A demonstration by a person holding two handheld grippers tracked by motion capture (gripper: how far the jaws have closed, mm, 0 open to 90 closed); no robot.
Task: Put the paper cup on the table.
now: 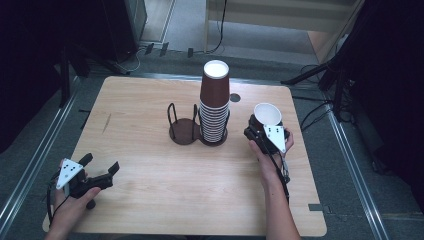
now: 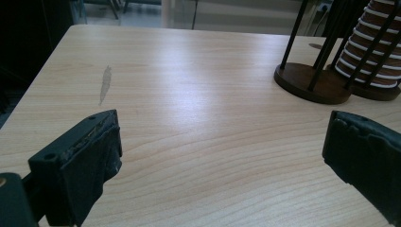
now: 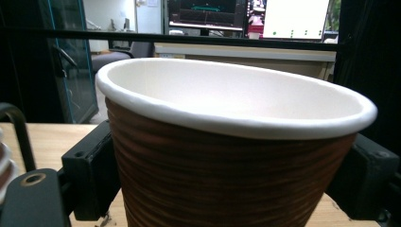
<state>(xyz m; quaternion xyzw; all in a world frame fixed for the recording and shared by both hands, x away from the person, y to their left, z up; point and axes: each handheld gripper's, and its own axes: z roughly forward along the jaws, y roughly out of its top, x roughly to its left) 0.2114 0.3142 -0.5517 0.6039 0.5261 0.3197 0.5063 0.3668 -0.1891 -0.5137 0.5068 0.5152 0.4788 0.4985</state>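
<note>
The table (image 1: 150,165) is pale wood with a smooth, slightly glossy finish. On it, beside the black wire holder (image 1: 183,126), the stacked cups (image 1: 215,105) are ribbed brown paper, matt, with white rims.

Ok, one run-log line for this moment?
right gripper: shut on paper cup | left gripper: open, idle | cup stack: in holder

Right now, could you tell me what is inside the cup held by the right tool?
The cup in the right tool shows a bare white inside; its rim hides the bottom.
</note>
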